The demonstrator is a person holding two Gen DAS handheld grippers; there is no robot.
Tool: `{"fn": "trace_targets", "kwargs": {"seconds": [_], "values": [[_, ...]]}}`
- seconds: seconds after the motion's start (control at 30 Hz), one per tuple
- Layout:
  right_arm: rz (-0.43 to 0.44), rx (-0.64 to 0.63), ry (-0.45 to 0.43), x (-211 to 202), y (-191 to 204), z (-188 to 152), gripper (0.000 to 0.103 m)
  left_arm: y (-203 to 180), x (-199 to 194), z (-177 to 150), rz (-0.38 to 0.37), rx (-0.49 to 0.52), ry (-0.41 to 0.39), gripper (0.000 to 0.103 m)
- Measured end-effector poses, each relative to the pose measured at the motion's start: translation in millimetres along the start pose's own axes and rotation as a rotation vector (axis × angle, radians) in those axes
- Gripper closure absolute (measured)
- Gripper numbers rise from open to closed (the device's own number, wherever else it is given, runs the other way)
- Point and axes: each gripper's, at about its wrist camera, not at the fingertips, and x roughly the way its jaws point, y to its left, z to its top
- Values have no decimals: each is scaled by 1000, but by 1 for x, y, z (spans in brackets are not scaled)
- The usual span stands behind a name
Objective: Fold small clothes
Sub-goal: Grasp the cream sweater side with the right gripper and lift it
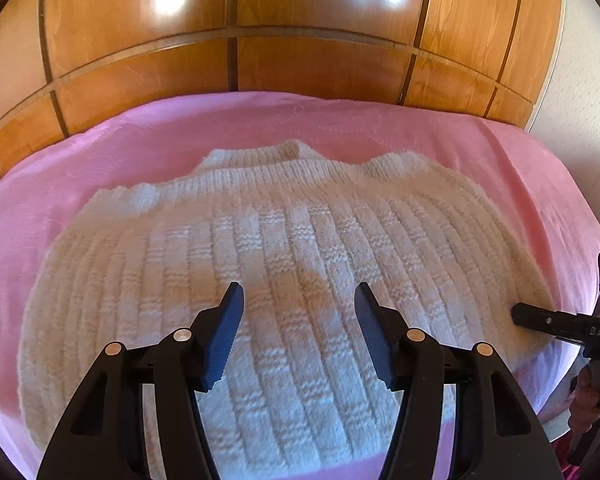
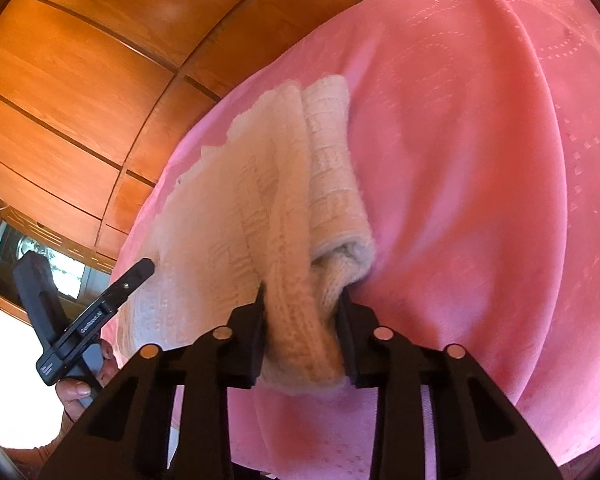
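A white knitted sweater lies spread on a pink bedspread, its collar toward the far side. My left gripper is open and empty, hovering just above the sweater's middle. My right gripper is shut on a bunched edge of the sweater, which folds over beside it. In the left wrist view the right gripper touches the sweater's right edge. In the right wrist view the left gripper shows at the left, over the sweater's far side.
A glossy wooden wardrobe stands behind the bed. The pink bedspread stretches wide to the right of the sweater. A white wall is at the right. A hand holds the left gripper's handle.
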Motion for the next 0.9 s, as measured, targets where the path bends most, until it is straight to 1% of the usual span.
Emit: {"fn": "trace_targets", "kwargs": {"seconds": [0.13,0.3,0.37,0.5,0.57,0.67,0.7,0.77,0.9], "values": [[15,1,7,-4,11,4,80,7,-12,-3,-18,-17,-12,47],[50,-33,5,-11,30,8,81,19,-19,-6,-41,-48,-12,47],[64,-45,0,-13,40,10,82,27,-22,-8,-77,-81,-2,46],[85,-76,3,-11,60,13,82,50,-30,-12,-184,-156,18,46],[97,-95,7,-6,71,13,82,60,-35,-13,-225,-183,20,46],[117,-133,5,2,92,11,83,79,-45,-13,-322,-237,13,47],[122,-149,8,5,98,9,83,86,-49,-12,-372,-260,8,46],[126,-192,18,13,113,4,83,91,-54,-10,-432,-285,-3,46],[111,-274,40,32,135,-9,83,86,-59,2,-539,-292,-8,47]]}}
